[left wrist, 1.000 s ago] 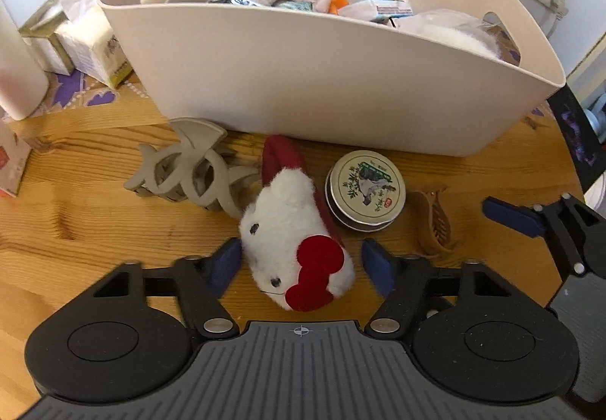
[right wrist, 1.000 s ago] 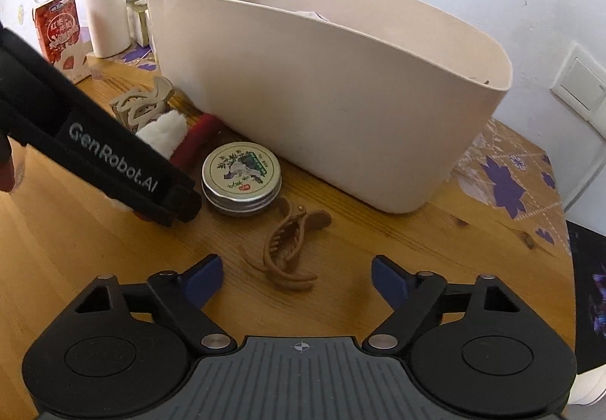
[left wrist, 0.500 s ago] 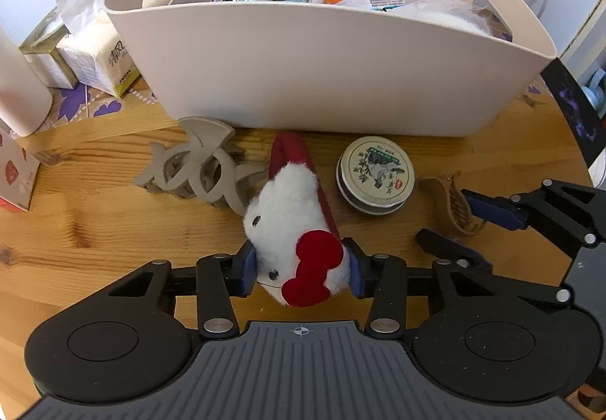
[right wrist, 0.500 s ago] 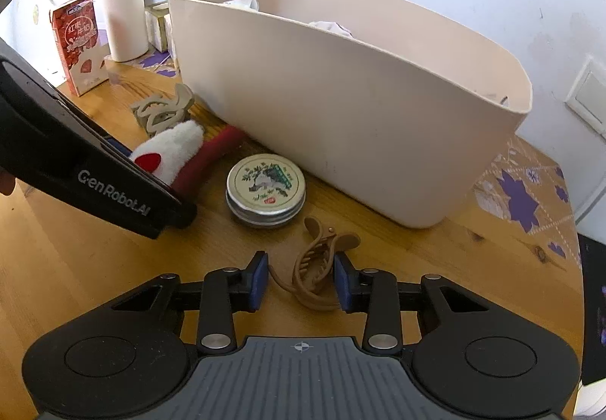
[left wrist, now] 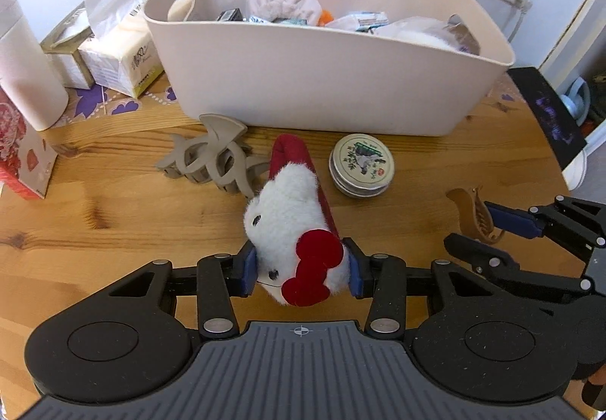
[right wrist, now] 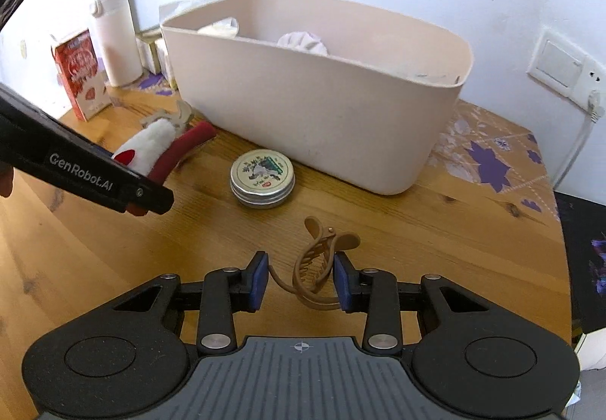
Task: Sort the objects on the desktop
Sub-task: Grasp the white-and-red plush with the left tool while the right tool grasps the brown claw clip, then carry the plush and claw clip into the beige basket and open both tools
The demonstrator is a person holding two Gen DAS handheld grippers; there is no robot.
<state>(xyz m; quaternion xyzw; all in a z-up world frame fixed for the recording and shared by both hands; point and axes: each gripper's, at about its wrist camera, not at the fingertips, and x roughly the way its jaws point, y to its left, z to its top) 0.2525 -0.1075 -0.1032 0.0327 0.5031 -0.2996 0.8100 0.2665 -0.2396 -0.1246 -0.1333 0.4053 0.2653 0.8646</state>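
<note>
Left gripper [left wrist: 299,274] clamped on the plush [left wrist: 293,227], blue pads pressed into the white fur either side of the red bow, taking the soft head where it gives and grips. Plush raised in front of the bin [left wrist: 329,79], red tail end pointing toward the bin wall, seemingly tilted up for a carry over the rim.

Right gripper [right wrist: 301,281] closed around the brown clip [right wrist: 316,264], right pad touching its arched teeth and left pad meeting a thin curved prong; firmness of that hold hard to tell. Clip in front of the bin's right half, apparently just off the table [right wrist: 454,230], handles facing the bin.

Between the two, just in front of the bin: the tin [left wrist: 361,165], lid up, untouched. Left of the tin, near the bin's left corner: the grey clip [left wrist: 212,158], partly behind the plush.

Bin already holding soft goods and packets, likely the destination for everything loose. Tin and grey clip apparently next.
</note>
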